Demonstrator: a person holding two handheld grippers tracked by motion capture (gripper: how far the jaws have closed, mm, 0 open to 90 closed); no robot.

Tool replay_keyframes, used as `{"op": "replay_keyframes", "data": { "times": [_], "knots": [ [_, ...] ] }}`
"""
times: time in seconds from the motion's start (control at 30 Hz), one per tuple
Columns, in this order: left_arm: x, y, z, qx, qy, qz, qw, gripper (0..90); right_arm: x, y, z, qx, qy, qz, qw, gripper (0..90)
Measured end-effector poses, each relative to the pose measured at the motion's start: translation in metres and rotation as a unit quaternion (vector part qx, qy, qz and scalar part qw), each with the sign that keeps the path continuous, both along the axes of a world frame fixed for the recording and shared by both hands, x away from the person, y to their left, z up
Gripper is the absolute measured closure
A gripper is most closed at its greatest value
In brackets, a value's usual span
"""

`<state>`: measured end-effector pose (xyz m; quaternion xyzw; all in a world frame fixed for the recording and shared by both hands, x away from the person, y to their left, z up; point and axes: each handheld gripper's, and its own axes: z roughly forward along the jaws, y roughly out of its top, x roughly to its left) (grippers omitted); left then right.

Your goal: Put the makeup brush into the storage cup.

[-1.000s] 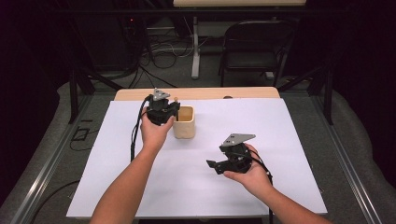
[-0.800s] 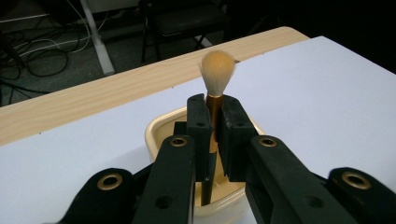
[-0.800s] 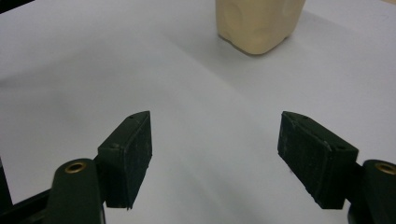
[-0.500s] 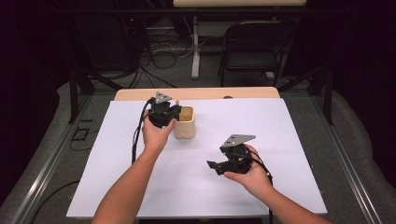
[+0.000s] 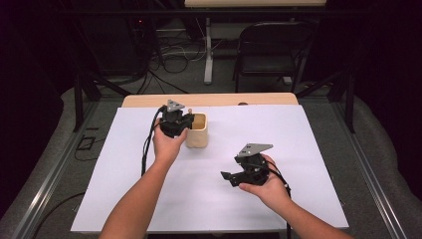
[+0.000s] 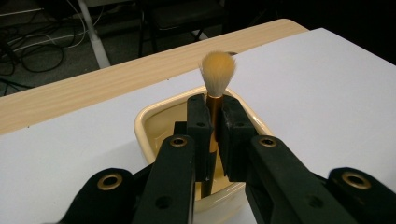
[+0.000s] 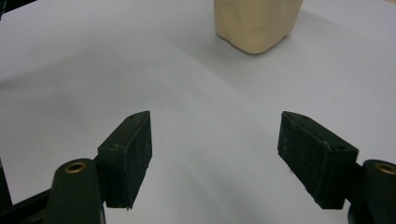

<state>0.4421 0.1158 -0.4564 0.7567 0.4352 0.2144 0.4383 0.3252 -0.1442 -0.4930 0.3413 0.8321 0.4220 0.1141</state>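
A cream square cup stands on the white sheet near the table's back; its base also shows at the top of the right gripper view. My left gripper is over the cup's left rim, shut on a small brush with pale bristles and a golden handle. The brush stands upright, its handle reaching down into the cup. My right gripper hovers low over the sheet to the front right of the cup, open, with nothing between its jaws.
A white sheet covers most of the wooden table, whose bare edge shows at the back. Behind the table are a black folding chair, cables on the floor and dark frame legs.
My left gripper has shifted slightly right, closer over the cup with the brush. The right gripper has stayed in place.
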Motion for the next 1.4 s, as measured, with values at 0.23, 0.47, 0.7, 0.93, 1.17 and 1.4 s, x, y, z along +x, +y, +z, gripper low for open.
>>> {"op": "replay_keyframes", "data": {
  "times": [0.23, 0.47, 0.7, 0.93, 1.17, 1.4],
  "knots": [
    [-0.0001, -0.0004, -0.0008, 0.002, 0.000, 0.000, 1.0000, 83.7, -0.0001, -0.0003, 0.0002, 0.001, 0.000, -0.001, 1.0000, 26.0],
    [-0.0005, -0.0010, -0.0028, 0.004, 0.001, -0.001, 1.0000, 83.7, 0.0005, -0.0005, -0.0002, -0.001, -0.001, 0.000, 1.0000, 26.0],
    [-0.0016, 0.0004, -0.0038, 0.007, 0.004, -0.002, 1.0000, 82.5, 0.0001, 0.0003, -0.0003, -0.001, 0.000, 0.000, 1.0000, 26.0],
    [-0.0033, 0.0037, -0.0043, 0.011, 0.008, -0.006, 0.9999, 64.8, 0.0003, 0.0008, -0.0005, -0.001, -0.001, -0.001, 1.0000, 26.0],
    [-0.0061, 0.0047, -0.0028, 0.006, 0.002, -0.007, 1.0000, 47.8, 0.0007, 0.0005, -0.0004, -0.001, 0.000, -0.003, 1.0000, 26.1],
    [-0.0087, 0.0050, -0.0008, 0.007, -0.002, -0.011, 0.9999, 41.6, 0.0008, 0.0012, -0.0005, -0.001, -0.003, -0.001, 1.0000, 26.0]
  ]
}}
